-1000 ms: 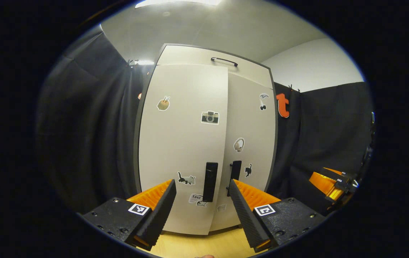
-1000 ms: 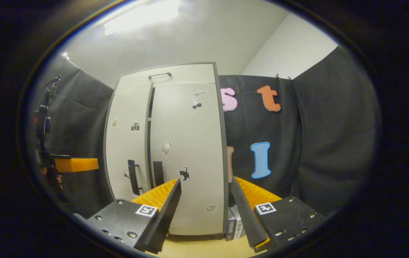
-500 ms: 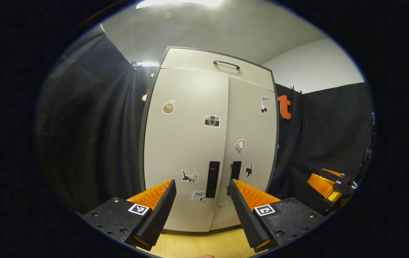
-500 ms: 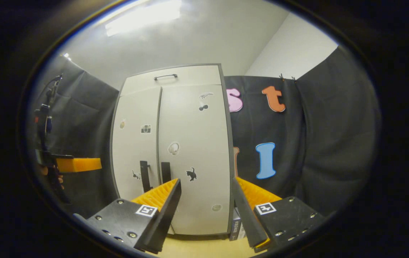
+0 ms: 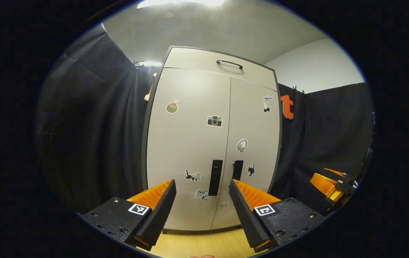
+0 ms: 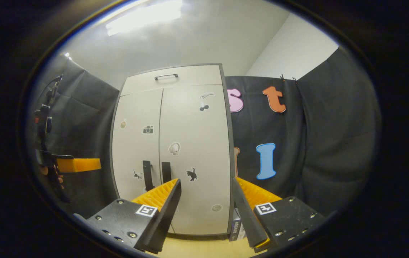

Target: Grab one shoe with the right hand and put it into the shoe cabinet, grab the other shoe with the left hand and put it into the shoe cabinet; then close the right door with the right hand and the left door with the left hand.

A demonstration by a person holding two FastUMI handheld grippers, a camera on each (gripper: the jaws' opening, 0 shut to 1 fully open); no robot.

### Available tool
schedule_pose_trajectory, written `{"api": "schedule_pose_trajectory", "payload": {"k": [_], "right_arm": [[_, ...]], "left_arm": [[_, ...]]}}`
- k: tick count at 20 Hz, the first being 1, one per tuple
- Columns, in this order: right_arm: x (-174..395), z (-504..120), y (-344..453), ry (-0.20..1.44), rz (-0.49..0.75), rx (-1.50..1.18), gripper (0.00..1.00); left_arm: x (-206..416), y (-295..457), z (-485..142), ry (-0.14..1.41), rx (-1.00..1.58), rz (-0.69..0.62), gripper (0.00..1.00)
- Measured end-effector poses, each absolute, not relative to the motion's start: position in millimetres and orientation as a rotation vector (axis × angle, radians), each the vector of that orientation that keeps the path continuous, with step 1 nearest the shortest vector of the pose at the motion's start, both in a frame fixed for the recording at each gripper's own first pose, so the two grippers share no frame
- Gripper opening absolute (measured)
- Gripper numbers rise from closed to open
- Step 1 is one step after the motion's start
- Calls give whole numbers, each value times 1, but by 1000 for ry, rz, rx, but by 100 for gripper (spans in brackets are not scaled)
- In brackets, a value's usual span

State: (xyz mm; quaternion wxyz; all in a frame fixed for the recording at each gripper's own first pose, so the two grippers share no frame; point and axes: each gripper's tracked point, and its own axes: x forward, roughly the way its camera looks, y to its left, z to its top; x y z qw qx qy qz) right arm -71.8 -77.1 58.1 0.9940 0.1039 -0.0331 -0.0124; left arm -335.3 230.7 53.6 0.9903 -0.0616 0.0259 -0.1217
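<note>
A: Looking along the left gripper (image 5: 201,200), I see the tall pale-grey shoe cabinet with dark edging (image 5: 190,143) standing straight ahead, its left door (image 5: 184,143) and right door (image 5: 252,143) lying flush with only a thin seam between them. Both look closed to me.

B: Agreed. The left gripper's fingers are apart and hold nothing. The right gripper (image 6: 206,200) is the same, fingers spread and empty, with the cabinet ahead and slightly left of it. Where are the shoes?

A: Presumably inside the cabinet, behind the doors; I cannot check that.

B: How would those doors handle if one needed another push?

A: They look like stiff, flat panels on side hinges, probably light to swing and smooth-faced, so fingers could slide across the surface. The best hold would be the black vertical bar handle on the left door (image 5: 215,177) or its twin on the right door (image 5: 237,170), both just beside the centre seam, far from the hinges.

B: And the small stickers?

A: Flat decoration, nothing to grip. The black curved handle on the top panel (image 5: 229,63) belongs to a separate compartment.

B: So I judge the task essentially finished.
</note>
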Motion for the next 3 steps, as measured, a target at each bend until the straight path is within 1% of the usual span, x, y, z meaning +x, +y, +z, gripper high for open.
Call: {"api": "schedule_pose_trajectory", "payload": {"k": [3], "right_arm": [[-71,57,-78,-67,-32,207,84]], "left_arm": [[-335,232,51,59,-132,-236,93]]}}
